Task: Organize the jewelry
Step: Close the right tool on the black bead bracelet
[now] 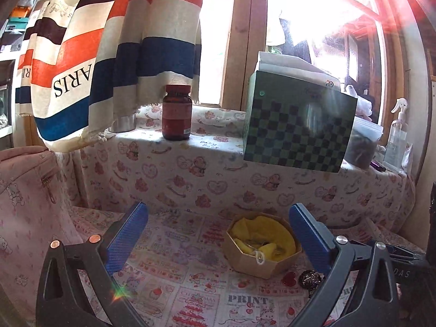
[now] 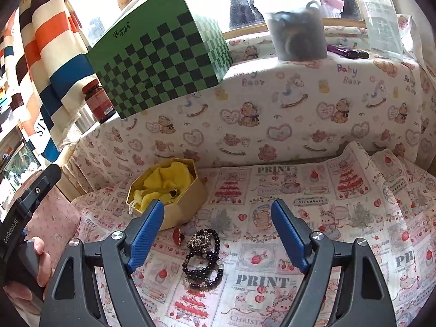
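Both grippers, right [image 2: 218,234] and left [image 1: 218,242], spread wide, nothing gripped. Black bead bracelet [image 2: 203,259] and a red heart piece [image 2: 178,235], possibly a ring, lie just in front of the gold octagonal box [image 2: 188,204].

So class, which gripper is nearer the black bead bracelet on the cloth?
Right. The right gripper hangs open just above the black bead bracelet, beads between its fingers. The left gripper frames the gold box, bracelet off beside its right finger.
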Demonstrator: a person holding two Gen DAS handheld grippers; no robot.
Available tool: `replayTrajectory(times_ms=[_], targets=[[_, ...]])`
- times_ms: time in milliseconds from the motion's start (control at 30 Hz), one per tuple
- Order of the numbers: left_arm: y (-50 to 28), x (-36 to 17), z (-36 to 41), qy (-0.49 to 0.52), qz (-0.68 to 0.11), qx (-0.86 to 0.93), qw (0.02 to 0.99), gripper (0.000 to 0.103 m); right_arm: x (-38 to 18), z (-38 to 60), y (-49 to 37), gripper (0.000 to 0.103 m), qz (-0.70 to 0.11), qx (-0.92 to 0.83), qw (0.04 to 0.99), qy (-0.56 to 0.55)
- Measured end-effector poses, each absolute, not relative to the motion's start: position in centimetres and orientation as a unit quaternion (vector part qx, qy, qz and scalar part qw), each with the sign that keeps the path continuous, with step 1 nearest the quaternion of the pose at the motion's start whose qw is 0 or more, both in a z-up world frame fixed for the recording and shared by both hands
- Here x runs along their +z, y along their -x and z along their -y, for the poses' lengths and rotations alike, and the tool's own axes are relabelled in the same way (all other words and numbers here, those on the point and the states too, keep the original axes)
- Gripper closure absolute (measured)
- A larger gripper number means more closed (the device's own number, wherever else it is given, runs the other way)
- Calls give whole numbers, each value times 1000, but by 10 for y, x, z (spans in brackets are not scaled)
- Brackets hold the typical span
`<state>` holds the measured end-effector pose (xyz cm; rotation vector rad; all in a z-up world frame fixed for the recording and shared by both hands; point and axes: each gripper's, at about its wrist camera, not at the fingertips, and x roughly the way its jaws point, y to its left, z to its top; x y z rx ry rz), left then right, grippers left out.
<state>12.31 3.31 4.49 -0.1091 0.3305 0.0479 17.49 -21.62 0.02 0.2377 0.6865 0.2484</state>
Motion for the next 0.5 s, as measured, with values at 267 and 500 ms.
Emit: replayTrajectory(times_ms=[267, 500], targets=[[-121, 48, -37, 56, -153, 35, 986, 1, -4, 191, -179, 25, -365, 158, 916, -61], [-126, 44, -40, 68, -167, 33, 983, 1, -33, 170, -201, 63, -424, 175, 887, -47]])
